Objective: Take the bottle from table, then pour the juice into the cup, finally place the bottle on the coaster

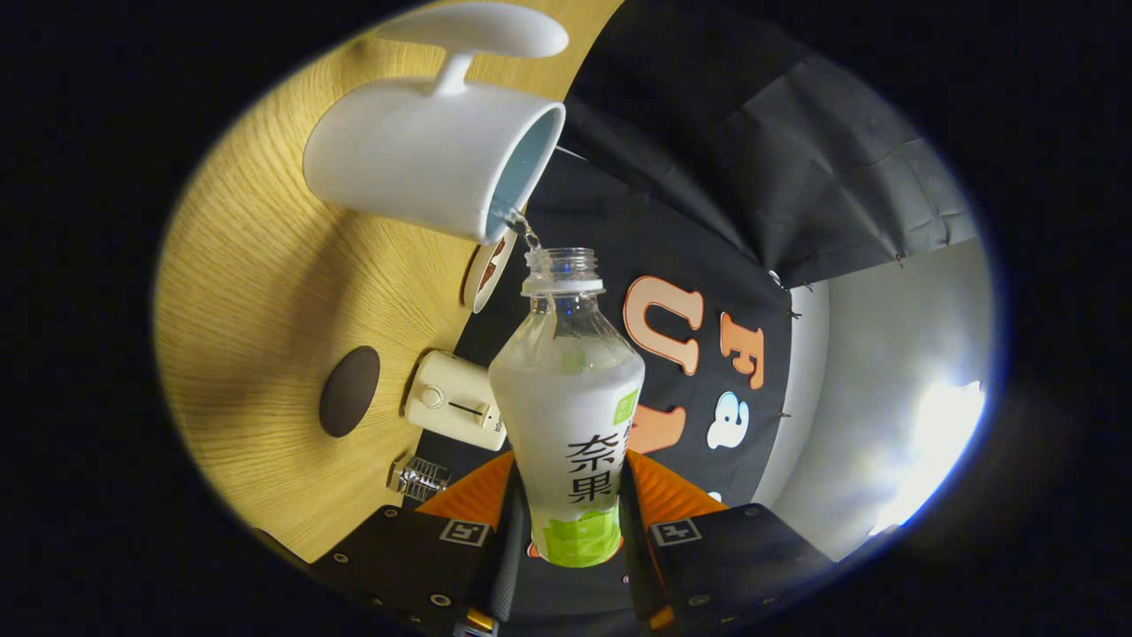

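Gripper view has the hand-held gripper (575, 522) pinching the clear plastic juice bottle (570, 398) between both fingers, its open neck at the white ceramic cup (424, 155) rim — hold the tilt steady, the thin stream inside the rim.
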`<action>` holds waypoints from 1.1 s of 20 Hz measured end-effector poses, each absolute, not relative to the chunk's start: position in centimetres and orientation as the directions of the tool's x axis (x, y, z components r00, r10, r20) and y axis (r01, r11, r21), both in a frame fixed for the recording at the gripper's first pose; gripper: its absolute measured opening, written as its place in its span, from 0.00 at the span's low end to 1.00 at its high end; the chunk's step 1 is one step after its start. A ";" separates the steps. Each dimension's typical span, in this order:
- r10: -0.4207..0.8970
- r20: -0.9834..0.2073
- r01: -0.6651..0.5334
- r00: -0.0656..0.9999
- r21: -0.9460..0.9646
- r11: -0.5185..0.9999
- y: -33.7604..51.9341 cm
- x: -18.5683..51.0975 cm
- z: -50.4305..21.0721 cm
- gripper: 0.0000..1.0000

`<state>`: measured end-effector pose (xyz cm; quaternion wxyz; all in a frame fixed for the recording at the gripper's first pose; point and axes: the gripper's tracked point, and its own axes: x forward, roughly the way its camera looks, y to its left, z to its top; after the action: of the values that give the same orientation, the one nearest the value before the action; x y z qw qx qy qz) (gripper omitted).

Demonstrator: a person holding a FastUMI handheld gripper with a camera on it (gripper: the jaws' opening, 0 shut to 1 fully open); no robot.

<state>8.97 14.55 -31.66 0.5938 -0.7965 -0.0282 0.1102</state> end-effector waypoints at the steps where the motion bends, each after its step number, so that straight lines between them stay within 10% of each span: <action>1: 0.183 -0.141 -0.081 0.973 -0.949 -0.304 14.6 8.9 -31.7 0.51; 22: 0.295 -0.104 0.037 0.950 -0.900 -0.435 15.9 9.1 -31.2 0.51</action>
<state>9.06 15.91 -31.21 0.5223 -0.8379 -0.0989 0.1237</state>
